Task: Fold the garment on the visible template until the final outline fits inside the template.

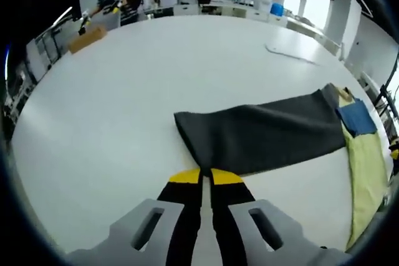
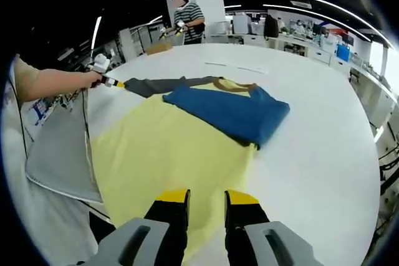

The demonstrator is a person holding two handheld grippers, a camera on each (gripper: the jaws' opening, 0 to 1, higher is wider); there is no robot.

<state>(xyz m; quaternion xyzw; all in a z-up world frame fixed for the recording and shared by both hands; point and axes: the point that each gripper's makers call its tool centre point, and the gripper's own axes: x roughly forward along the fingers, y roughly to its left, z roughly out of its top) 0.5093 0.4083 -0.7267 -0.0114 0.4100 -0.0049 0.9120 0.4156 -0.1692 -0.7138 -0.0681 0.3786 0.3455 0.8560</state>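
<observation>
Clenched on the grey sleeve's (image 1: 262, 132) cuff, our left gripper (image 1: 206, 177) sees it run away rightward toward the shirt (image 2: 168, 154), over whose hem our right gripper (image 2: 206, 199) hovers released.

left gripper (image 1: 206, 175) — jaws nearly closed | right gripper (image 2: 206, 198) — jaws parted, low

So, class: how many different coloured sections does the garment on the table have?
3. The yellow body lies nearest the right gripper, the blue sleeve is folded across it, and the dark grey sleeve stretches out to the left gripper. Folds may hide more.
</observation>
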